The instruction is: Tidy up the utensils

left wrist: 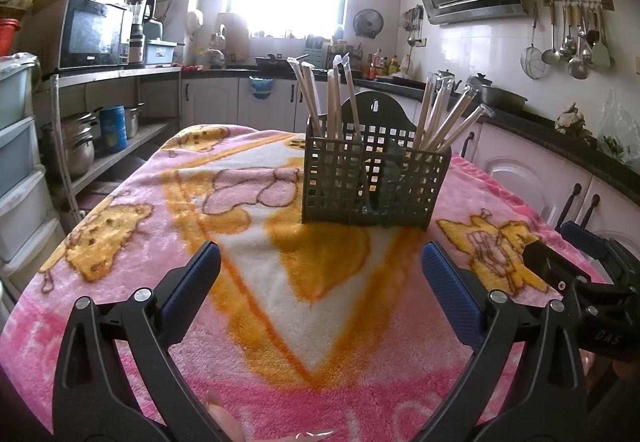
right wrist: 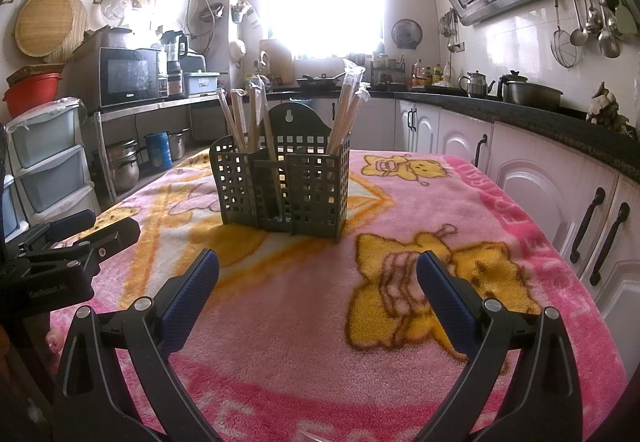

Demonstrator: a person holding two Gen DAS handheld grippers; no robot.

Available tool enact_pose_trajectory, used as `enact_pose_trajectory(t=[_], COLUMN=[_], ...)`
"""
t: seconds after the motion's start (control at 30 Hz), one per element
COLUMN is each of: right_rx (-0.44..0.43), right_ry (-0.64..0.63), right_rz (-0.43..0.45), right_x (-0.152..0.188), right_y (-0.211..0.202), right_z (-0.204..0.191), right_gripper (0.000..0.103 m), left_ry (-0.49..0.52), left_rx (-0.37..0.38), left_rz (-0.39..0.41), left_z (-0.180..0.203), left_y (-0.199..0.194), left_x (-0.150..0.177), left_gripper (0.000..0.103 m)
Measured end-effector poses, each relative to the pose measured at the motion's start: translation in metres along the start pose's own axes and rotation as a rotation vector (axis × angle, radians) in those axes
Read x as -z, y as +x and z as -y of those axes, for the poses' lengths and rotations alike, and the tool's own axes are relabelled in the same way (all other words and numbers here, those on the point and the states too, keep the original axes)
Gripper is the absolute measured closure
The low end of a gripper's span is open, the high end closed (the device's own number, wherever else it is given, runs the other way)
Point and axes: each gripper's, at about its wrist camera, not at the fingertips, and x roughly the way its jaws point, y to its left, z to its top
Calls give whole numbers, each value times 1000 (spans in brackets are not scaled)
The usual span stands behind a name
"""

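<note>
A dark lattice utensil holder (left wrist: 372, 182) (right wrist: 280, 190) stands upright on the pink blanket, with three compartments. Several wrapped chopstick pairs (left wrist: 320, 98) lean in its left compartment and several more (left wrist: 448, 114) in its right one; from the right wrist view they show as a left bunch (right wrist: 240, 118) and a right bunch (right wrist: 348, 106). My left gripper (left wrist: 320, 266) is open, low over the blanket in front of the holder, nothing between its fingers. My right gripper (right wrist: 318, 270) is open too and empty, short of the holder. Each gripper shows at the edge of the other's view.
The pink cartoon blanket (left wrist: 200, 202) (right wrist: 440, 202) covers the table. Kitchen counters with white cabinets (right wrist: 520, 170) run along the right and back. A shelf with a microwave (left wrist: 92, 30), pots and plastic drawers (right wrist: 44, 154) stands at the left. Ladles hang on the right wall (left wrist: 572, 38).
</note>
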Motion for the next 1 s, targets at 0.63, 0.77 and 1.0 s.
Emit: enact_pose_trajectory(t=[0.63, 0.77, 1.0], right_rx=[0, 0, 1], right_ry=[0, -1, -1], right_rz=[-1, -2, -3], right_x=[0, 0, 0], right_y=[0, 0, 0], right_z=[0, 0, 0], right_gripper=[7, 7, 7], left_ry=[-2, 0, -4], left_rx=[-1, -2, -2], left_rz=[1, 0, -3], left_z=[0, 0, -2], left_y=[0, 0, 1], left_x=[0, 0, 0], left_gripper=[11, 11, 11])
